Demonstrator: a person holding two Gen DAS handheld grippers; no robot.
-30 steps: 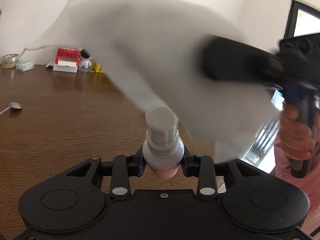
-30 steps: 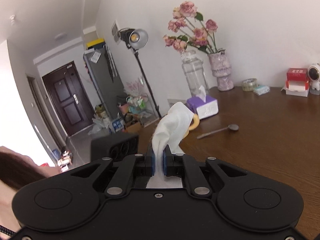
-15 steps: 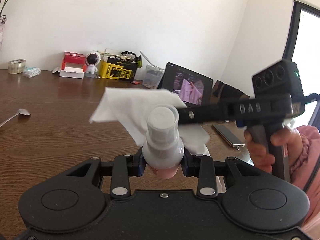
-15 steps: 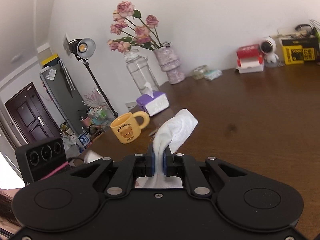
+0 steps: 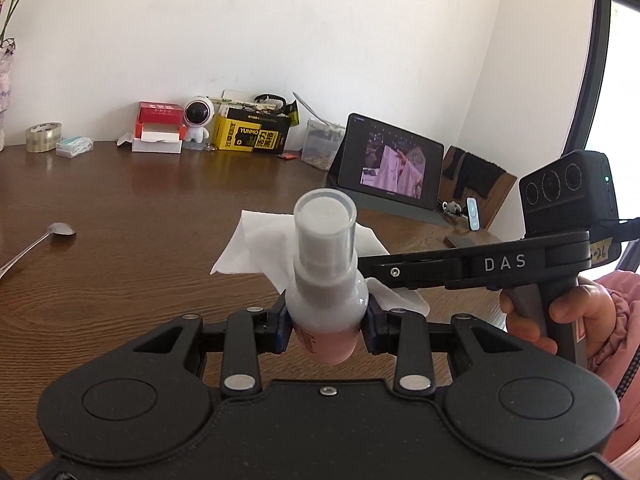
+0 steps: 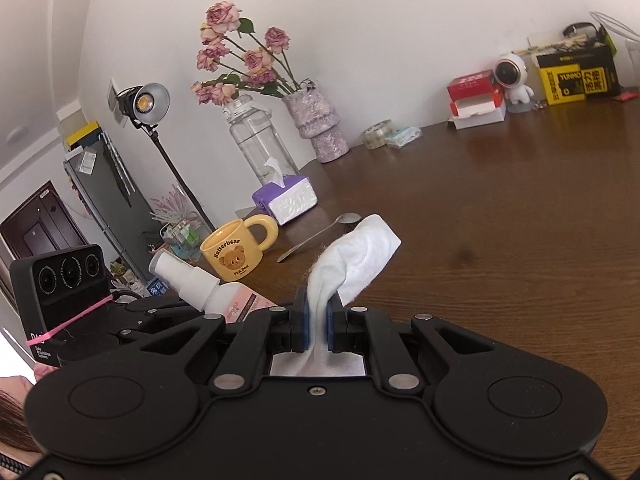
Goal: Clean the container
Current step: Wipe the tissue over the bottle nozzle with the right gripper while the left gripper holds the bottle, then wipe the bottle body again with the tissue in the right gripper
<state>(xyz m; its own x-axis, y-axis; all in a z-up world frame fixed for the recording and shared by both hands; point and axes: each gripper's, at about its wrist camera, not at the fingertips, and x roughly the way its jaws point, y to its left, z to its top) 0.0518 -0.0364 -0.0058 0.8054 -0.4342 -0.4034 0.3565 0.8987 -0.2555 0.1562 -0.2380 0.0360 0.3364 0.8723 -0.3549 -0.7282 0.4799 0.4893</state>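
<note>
- We note the left tool (image 5: 326, 322) clenched on the spray bottle (image 5: 325, 280), held above the counter (image 5: 120, 240).
- Right tool (image 6: 317, 322) grips a white tissue (image 6: 356, 256), touching the bottle's far side.

We read this as a lived-in home room: brown wooden table (image 6: 500, 220) with flower vase (image 6: 320, 128), bear mug (image 6: 234, 254), tissue box (image 6: 286, 198), propped tablet (image 5: 390, 170); fridge (image 6: 102, 188) and front door (image 6: 34, 230) behind.
</note>
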